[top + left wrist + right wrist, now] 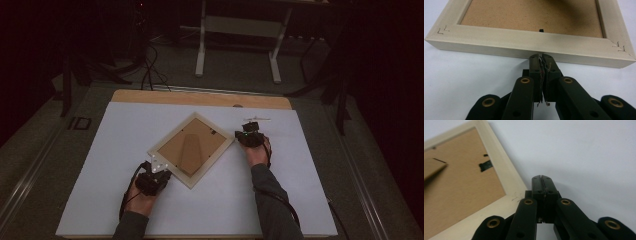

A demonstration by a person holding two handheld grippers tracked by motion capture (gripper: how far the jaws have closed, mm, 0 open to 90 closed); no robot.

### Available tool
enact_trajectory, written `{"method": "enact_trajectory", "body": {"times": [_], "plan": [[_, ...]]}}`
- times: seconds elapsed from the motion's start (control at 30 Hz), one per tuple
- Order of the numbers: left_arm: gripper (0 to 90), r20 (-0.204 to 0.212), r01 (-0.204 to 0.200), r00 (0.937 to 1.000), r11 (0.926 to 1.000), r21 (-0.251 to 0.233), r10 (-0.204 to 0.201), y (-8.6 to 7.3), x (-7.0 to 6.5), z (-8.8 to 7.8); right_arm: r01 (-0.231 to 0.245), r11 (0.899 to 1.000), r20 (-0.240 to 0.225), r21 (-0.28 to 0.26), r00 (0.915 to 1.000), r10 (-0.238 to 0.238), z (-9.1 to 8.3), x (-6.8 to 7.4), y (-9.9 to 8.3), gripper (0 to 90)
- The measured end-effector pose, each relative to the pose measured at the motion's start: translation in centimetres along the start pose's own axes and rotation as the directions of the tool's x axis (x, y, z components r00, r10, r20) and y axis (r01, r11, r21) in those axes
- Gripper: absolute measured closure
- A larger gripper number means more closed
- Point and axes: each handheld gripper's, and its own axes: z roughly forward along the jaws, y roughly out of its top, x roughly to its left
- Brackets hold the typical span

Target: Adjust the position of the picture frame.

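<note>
Two hand-held grippers flank a pale wooden picture frame (191,150) lying face down and turned like a diamond on the white counter (115,145), its brown backing board (534,15) up. The left hand-held gripper (540,57) is clenched on nothing, jaws pressed together, tips touching the frame's near outer edge. The right hand-held gripper (541,179) is likewise clenched and empty, on bare counter just beside the frame's right corner.

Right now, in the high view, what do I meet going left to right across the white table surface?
Left gripper, closed at the frame's near-left edge → picture frame, lying face down and turned like a diamond → right gripper, closed beside the frame's right corner.
</note>
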Motion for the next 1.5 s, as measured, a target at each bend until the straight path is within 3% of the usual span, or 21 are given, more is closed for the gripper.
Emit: {"method": "enact_trajectory", "body": {"times": [0.23,0.3,0.43,0.87,1.23,1.5], "plan": [[88.1,0.001,-0.002,1.0,1.0,-0.001,0.002,0.0,0.0,0.0,0.004,1.0,-0.008,0.029,1.0,-0.004,0.8,0.0,0.6,90.0],[88.2,-0.001,-0.005,1.0,1.0,-0.002,0.005,0.0,0.0,0.0,0.027,0.998,0.009,0.056,0.9996,-0.027,1.2,0.0,0.7,90.0],[88.9,0.001,-0.001,1.0,1.0,-0.004,0.001,0.0,0.0,0.1,0.016,0.998,0.011,0.057,0.9998,-0.017,1.3,0.0,0.6,90.0],[90.0,-0.004,0.015,0.9999,0.9998,-0.01,-0.015,0.0,0.0,0.2,0.084,0.989,0.011,0.12,0.9963,-0.086,1.1,0.0,0.7,90.0],[90.0,-0.009,0.024,0.9997,0.9996,-0.014,-0.024,0.0,0.0,0.3,0.089,0.99,-0.007,0.113,0.996,-0.089,0.5,-0.2,-0.1,90.0],[90.0,0.014,0.042,0.999,0.9991,-0.007,-0.041,0.2,0.4,0.3,0.094,0.989,-0.012,0.116,0.9956,-0.093,-0.4,-0.1,-1.0,90.0]]}}
